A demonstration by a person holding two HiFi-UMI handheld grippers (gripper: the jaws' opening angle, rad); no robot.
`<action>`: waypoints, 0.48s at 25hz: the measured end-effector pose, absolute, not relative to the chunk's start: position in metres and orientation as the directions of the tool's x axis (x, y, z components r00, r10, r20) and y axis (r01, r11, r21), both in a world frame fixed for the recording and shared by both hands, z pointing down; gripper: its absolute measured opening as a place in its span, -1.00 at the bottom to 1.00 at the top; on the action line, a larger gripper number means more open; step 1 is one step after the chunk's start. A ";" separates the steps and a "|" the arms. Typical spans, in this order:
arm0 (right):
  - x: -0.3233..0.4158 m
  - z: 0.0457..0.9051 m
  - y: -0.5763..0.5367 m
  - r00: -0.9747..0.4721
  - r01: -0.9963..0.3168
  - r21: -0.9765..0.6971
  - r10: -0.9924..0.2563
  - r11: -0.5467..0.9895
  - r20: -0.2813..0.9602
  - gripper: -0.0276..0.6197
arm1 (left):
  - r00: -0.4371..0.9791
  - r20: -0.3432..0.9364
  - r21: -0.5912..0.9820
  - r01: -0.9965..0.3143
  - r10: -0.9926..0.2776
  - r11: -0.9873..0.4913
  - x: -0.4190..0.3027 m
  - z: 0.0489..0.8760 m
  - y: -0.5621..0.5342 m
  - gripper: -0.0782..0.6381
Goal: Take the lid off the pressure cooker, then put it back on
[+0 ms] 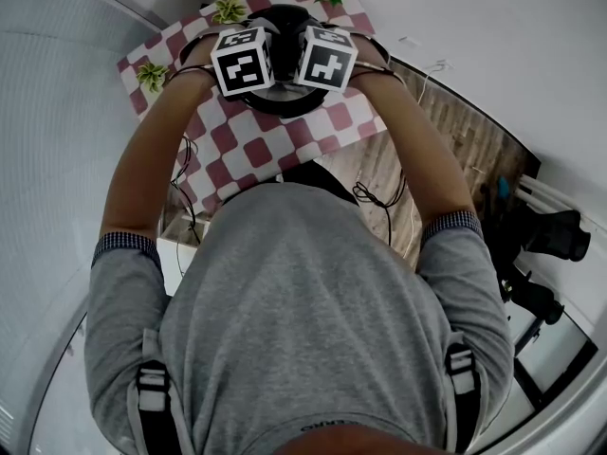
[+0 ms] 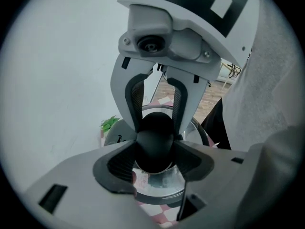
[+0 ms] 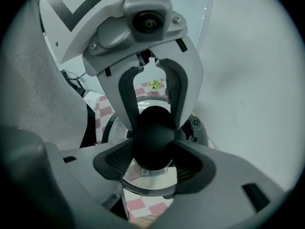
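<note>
Staged recording booth: bare white walls (image 1: 57, 112), checked tablecloth (image 1: 237, 150), little plants (image 1: 229, 10).

Right gripper (image 3: 153, 162) is clamped on the black knob (image 3: 153, 140), pads pressing in from either side. Facing it, the left gripper (image 3: 155, 120) bites the same knob from the far side. Shiny steel lid (image 3: 147, 178) sits just below, red-and-white checked cloth (image 3: 139, 207) under that, small green plant (image 3: 154, 84) beyond.
</note>
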State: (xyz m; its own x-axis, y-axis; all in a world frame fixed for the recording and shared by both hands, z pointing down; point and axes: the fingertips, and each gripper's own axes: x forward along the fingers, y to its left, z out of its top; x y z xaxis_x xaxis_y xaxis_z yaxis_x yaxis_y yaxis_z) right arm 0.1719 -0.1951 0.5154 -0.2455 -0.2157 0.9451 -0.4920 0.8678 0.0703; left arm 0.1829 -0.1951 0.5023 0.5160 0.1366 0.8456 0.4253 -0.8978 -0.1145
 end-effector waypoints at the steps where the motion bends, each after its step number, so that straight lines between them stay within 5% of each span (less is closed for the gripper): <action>1: 0.172 0.516 -0.195 -0.241 -0.484 0.068 -0.208 0.872 0.948 -0.07 | 0.514 0.848 -0.112 0.417 0.133 -0.902 0.183 0.502 -0.196 -0.01; 12: 0.169 0.517 -0.194 -0.241 -0.352 0.052 -0.144 0.934 0.960 -0.04 | 0.511 0.854 -0.087 0.321 0.095 -0.943 0.184 0.503 -0.198 -0.01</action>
State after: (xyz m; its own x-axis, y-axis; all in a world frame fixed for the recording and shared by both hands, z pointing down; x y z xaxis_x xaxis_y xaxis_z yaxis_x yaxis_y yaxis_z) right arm 0.1692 -0.1945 0.5174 -0.2408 -0.1442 0.9598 -0.3522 0.9345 0.0520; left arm 0.1840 -0.1976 0.5027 0.5111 0.0951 0.8543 0.3214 -0.9429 -0.0874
